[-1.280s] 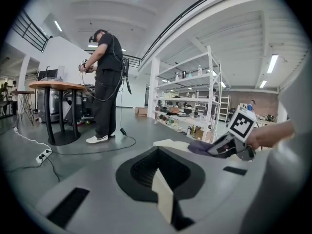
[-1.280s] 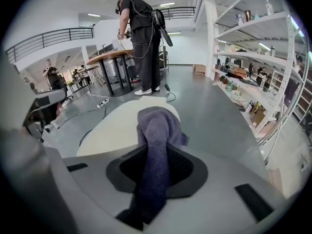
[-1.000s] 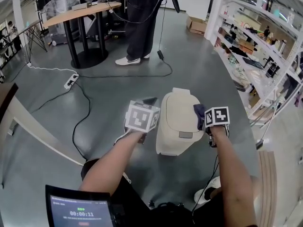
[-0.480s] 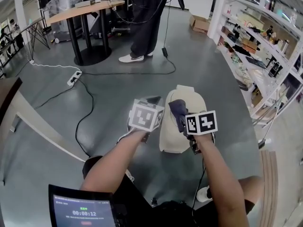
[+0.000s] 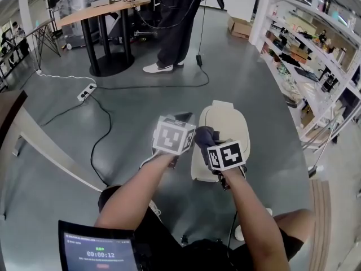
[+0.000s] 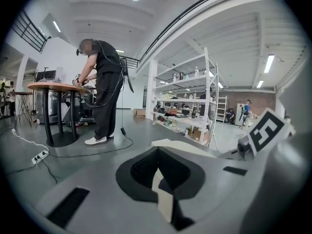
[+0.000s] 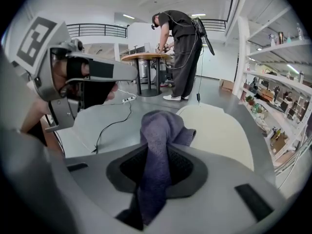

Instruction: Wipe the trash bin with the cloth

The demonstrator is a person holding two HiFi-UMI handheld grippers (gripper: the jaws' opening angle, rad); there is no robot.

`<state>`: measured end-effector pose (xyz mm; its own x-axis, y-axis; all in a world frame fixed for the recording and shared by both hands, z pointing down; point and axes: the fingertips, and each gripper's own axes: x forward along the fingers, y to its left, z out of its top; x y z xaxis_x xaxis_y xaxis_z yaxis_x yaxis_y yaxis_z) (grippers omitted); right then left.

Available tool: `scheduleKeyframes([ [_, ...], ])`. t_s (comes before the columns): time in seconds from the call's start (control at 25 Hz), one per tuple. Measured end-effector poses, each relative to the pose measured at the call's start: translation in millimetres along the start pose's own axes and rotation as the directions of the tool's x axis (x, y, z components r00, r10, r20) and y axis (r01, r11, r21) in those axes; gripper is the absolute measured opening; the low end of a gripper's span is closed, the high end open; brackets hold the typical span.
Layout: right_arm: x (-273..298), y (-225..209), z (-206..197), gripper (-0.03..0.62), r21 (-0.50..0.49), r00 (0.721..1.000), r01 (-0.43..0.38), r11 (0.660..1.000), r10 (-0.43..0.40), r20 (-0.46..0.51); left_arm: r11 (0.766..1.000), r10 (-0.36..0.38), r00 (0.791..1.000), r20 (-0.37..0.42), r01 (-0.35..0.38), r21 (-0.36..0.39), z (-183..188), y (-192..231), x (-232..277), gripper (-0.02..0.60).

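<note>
The cream trash bin [image 5: 227,120] stands on the grey floor, lid down, so its inside can't be seen. The right gripper [image 7: 156,155] is clamped on the purple cloth [image 5: 206,135], which is bunched over the lid's near left edge. The left gripper [image 6: 157,168] hangs just left of the bin, jaws drawn together on nothing. Far off, a person [image 5: 176,16] stands at a round table [image 5: 101,7], with a cable [image 5: 98,131] trailing across the floor. Loaded shelves [image 5: 316,44] line the right.
</note>
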<state>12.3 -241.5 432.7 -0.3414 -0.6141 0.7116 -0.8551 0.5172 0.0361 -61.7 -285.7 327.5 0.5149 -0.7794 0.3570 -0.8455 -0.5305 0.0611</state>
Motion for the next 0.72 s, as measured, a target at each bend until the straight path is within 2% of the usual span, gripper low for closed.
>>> scheduleKeyframes([
  [0.44,-17.9,-42.5,-12.2,0.086,0.009,0.997,0.080,0.997,-0.080,0.003,1.000,-0.015,1.000,-0.016,0.015,0.019,-3.0,-11.7,1.9,0.000],
  [0.72,-23.7,-60.7,-21.7,0.087,0.070,0.996,0.088,0.994,-0.090,0.025,0.999,-0.018,1.000,-0.019,0.018,0.030,-4.2,-13.2,-0.7,0.000],
])
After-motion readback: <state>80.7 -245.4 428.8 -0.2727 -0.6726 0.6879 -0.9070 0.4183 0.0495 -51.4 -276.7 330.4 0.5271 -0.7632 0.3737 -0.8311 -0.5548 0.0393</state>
